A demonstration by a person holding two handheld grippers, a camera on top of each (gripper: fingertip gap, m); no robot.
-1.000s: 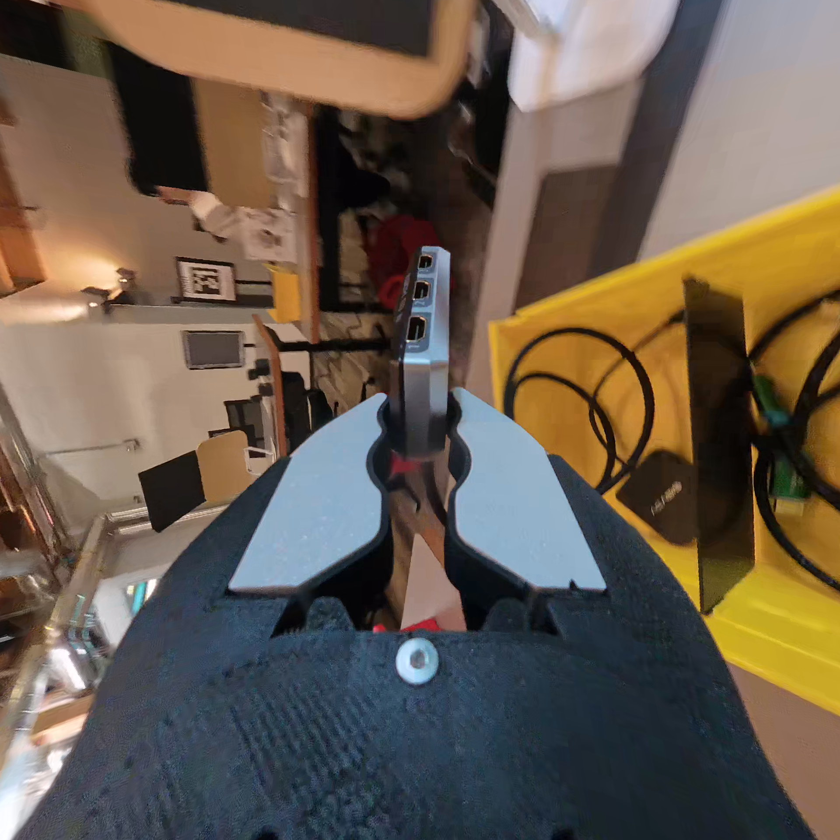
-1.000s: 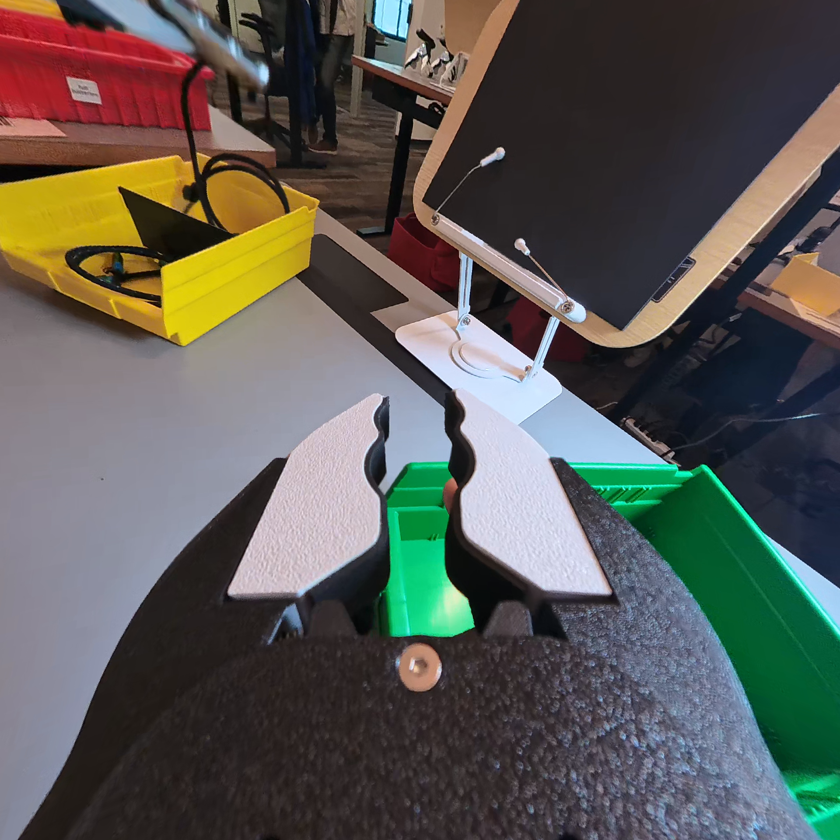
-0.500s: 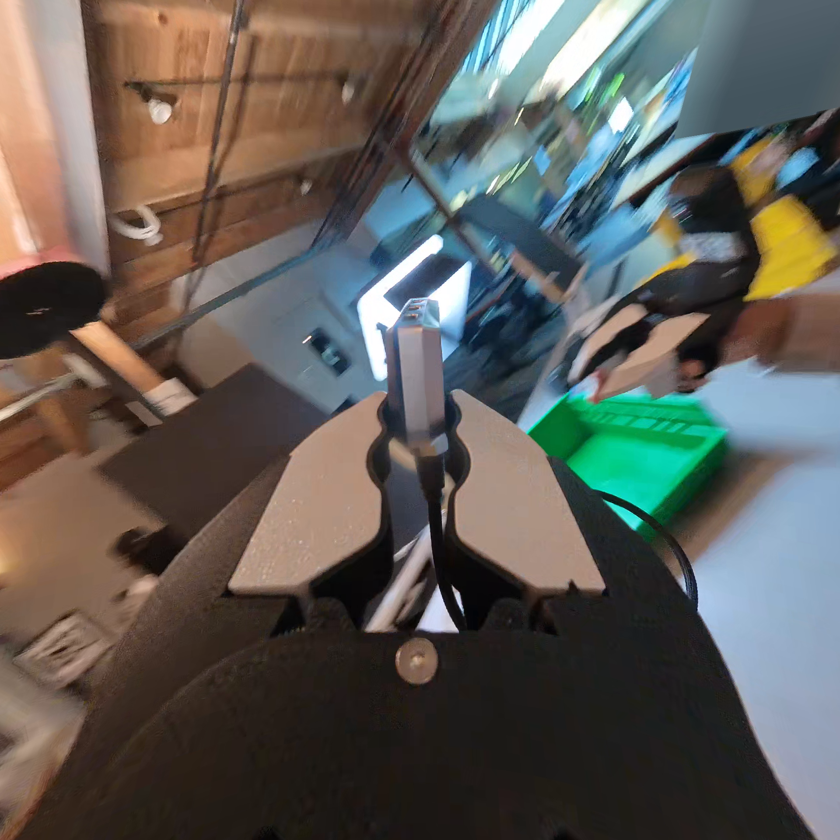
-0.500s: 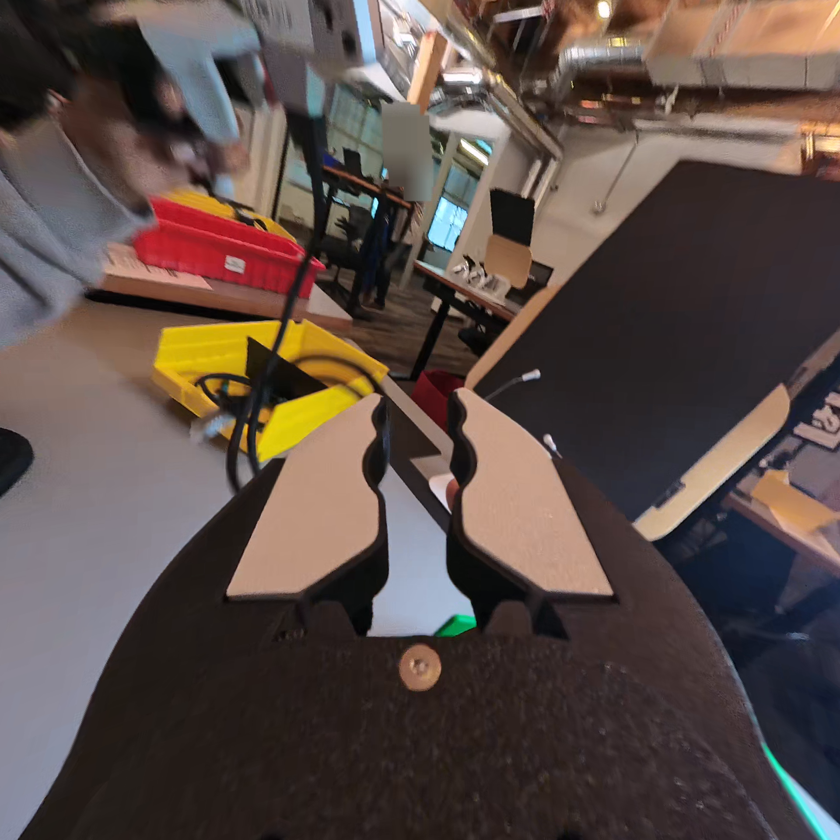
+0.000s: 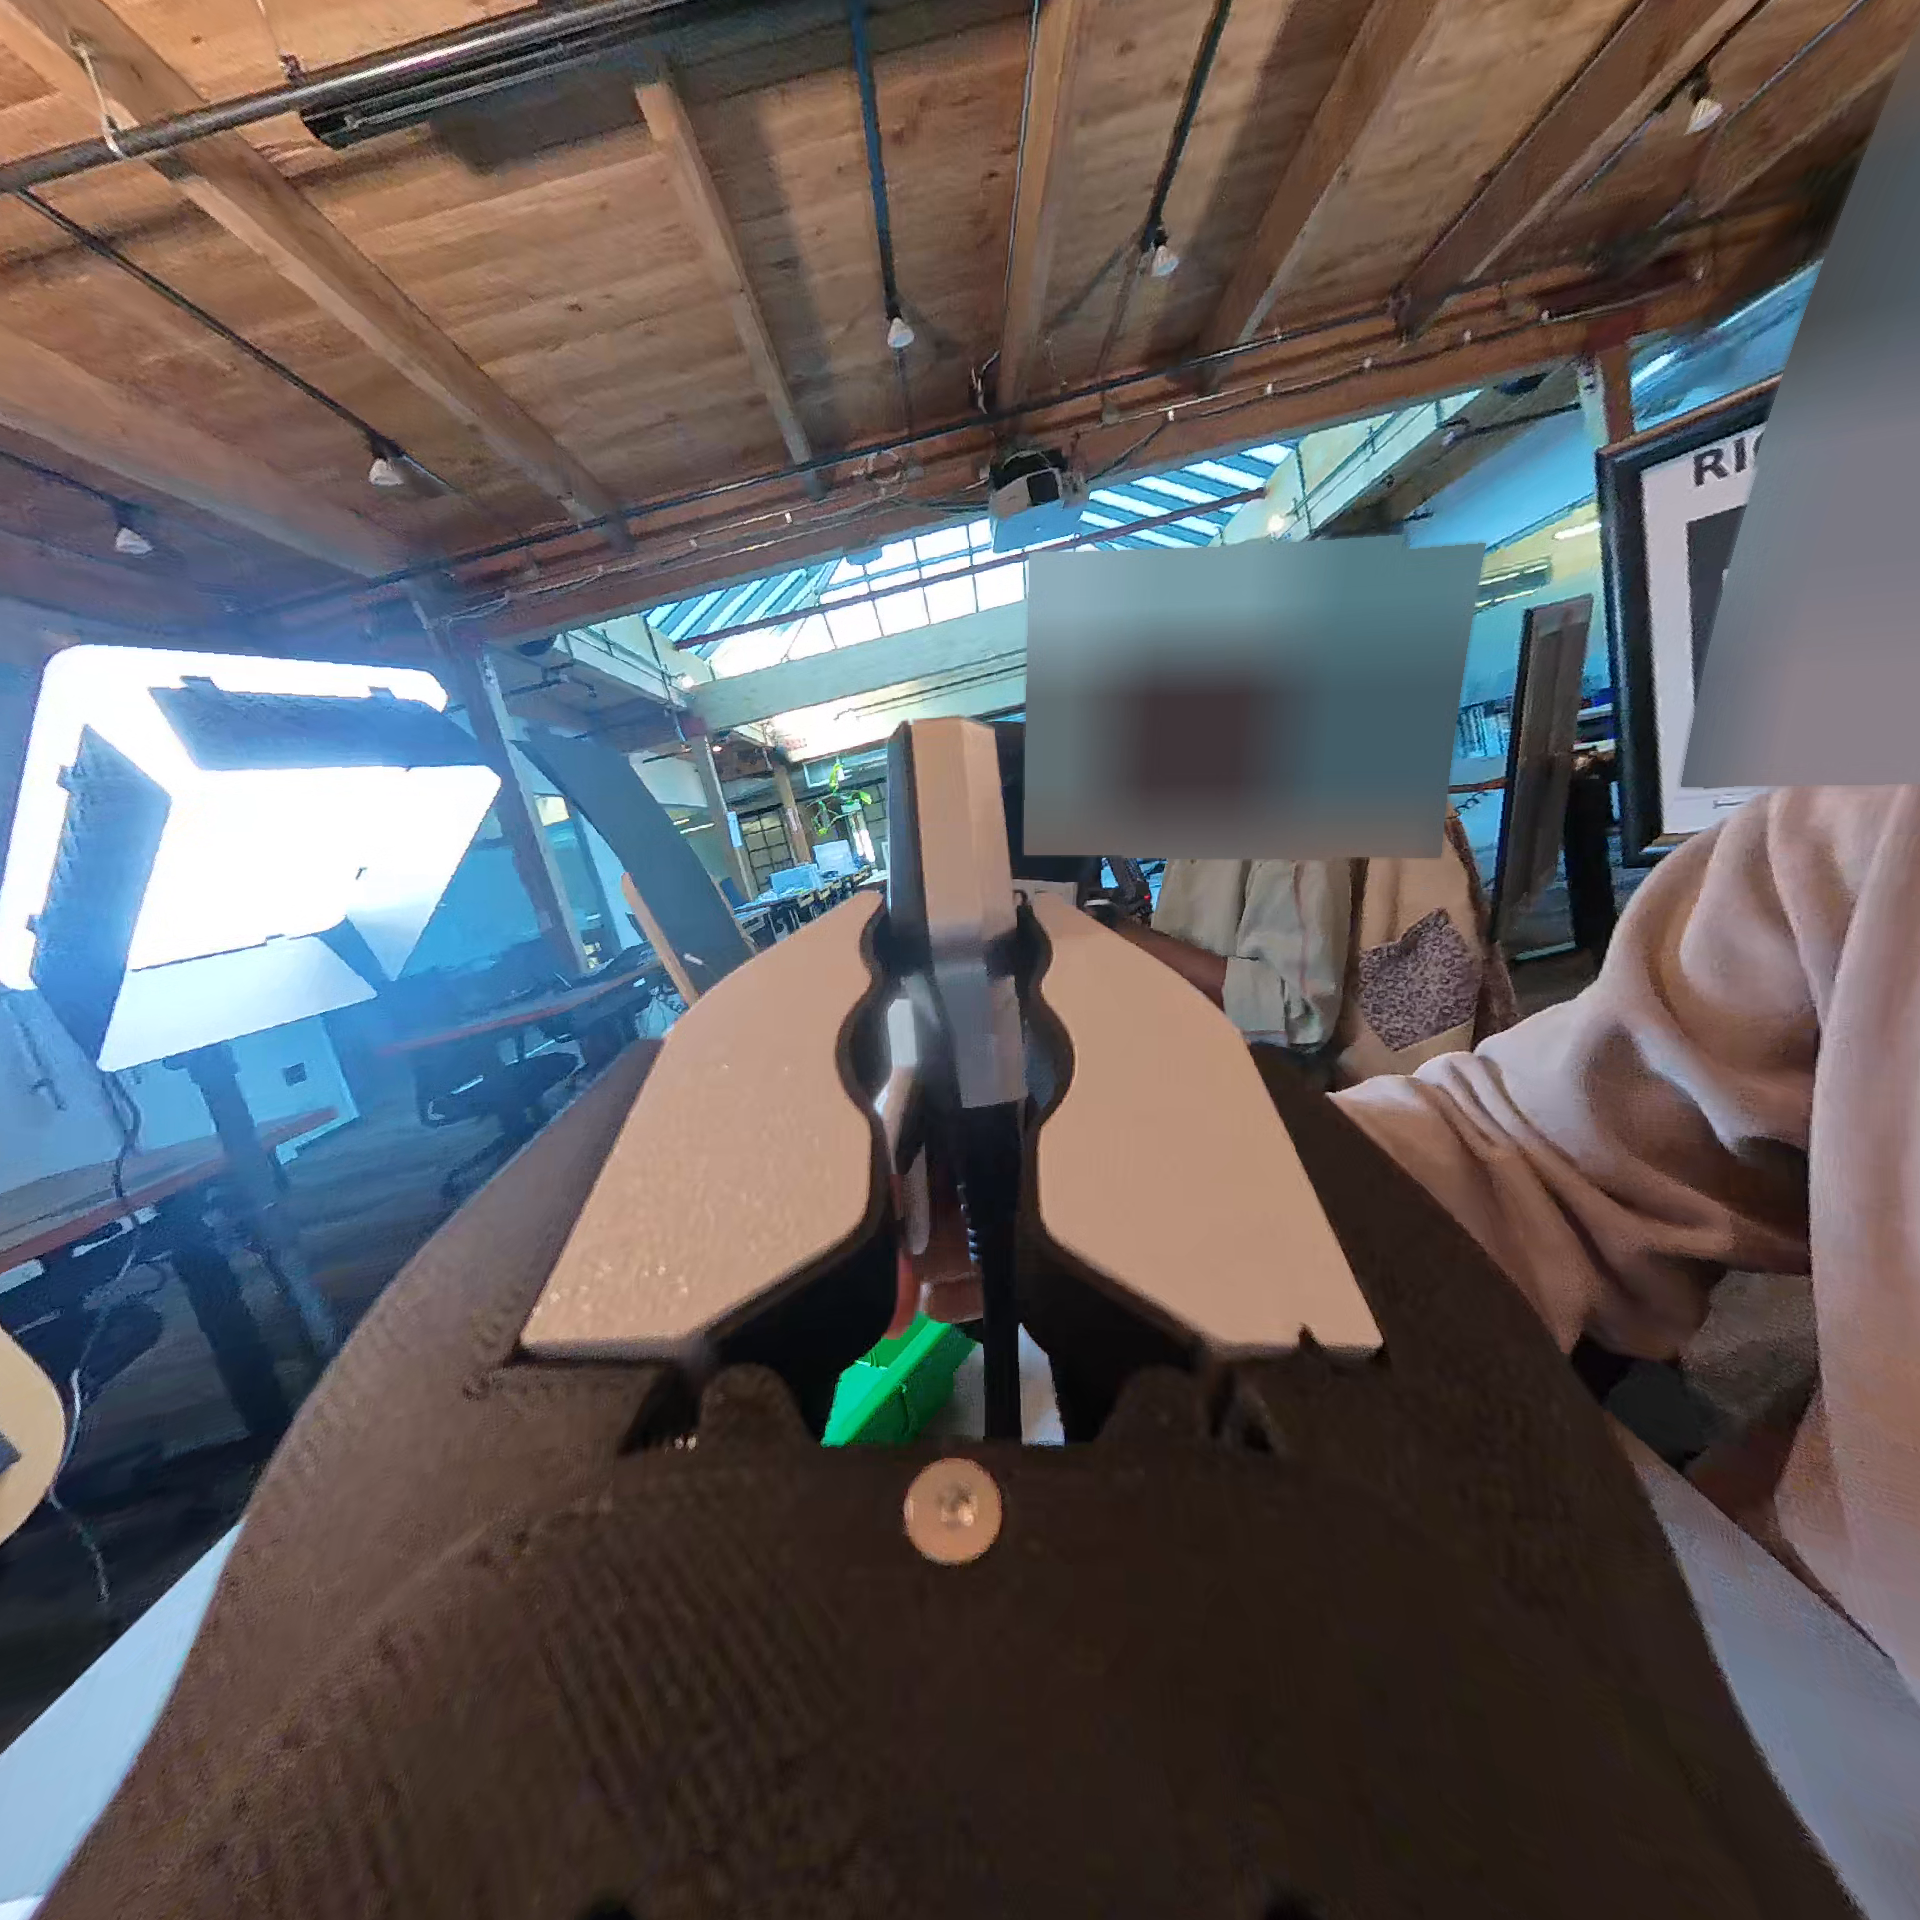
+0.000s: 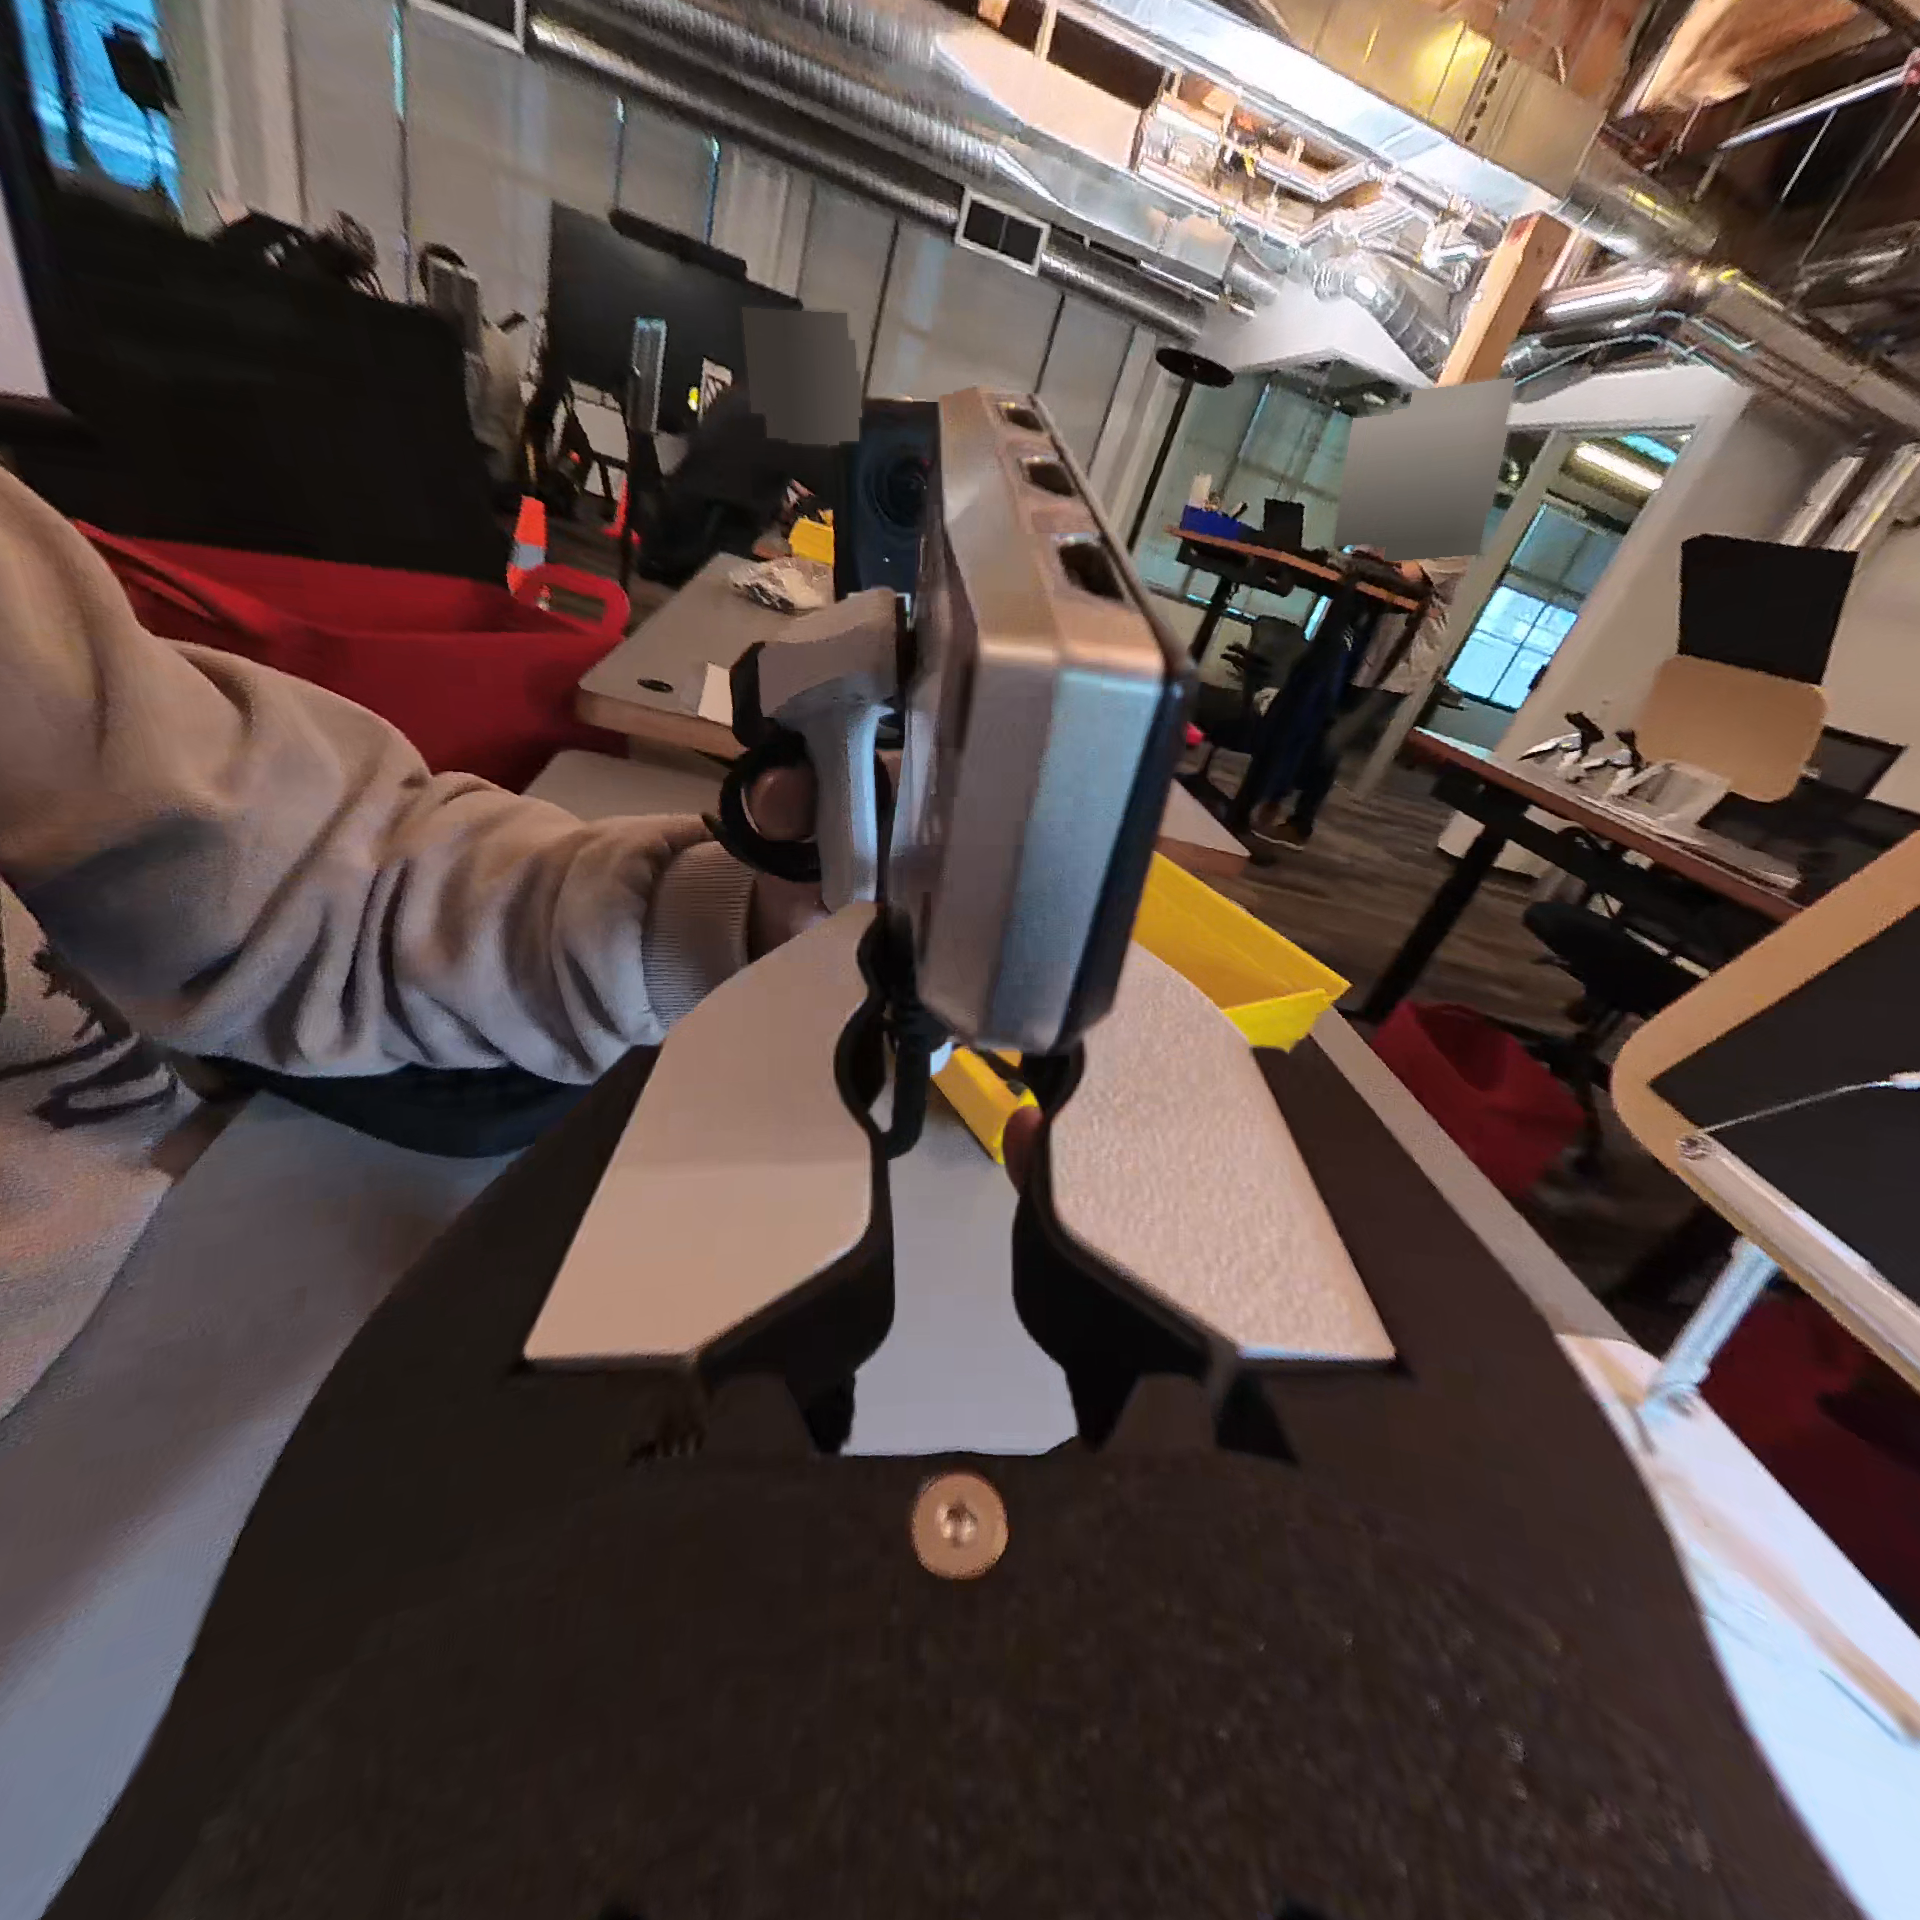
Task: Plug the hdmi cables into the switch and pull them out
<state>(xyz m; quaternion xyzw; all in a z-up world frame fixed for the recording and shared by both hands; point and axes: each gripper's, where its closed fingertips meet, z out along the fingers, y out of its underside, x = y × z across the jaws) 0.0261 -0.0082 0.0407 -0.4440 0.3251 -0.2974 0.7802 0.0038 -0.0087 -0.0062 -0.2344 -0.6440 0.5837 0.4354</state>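
Observation:
My left gripper (image 5: 951,920) is shut on the silver HDMI switch (image 5: 954,821) and holds it upright in the air, pointing toward the ceiling. A black cable (image 5: 997,1247) hangs from the switch's lower end between the fingers. In the right wrist view the switch (image 6: 1039,748) stands just ahead of my right gripper (image 6: 966,977), with its row of ports (image 6: 1049,478) on the upper right edge. The left gripper (image 6: 821,727) holds it from the left. My right gripper is open and holds nothing. The cable (image 6: 902,1049) hangs into the gap at its tips.
A yellow bin (image 6: 1226,935) sits on the grey table (image 6: 208,1299) behind the switch. A green bin (image 5: 899,1382) lies below the left gripper. A dark board on a white stand (image 6: 1818,1039) is at the right. The person's sleeve (image 6: 312,831) reaches in from the left.
My left gripper swung up from the yellow bin with the switch and turned toward the right gripper. The right gripper lifted from over the green bin, and the switch now stands at its tips.

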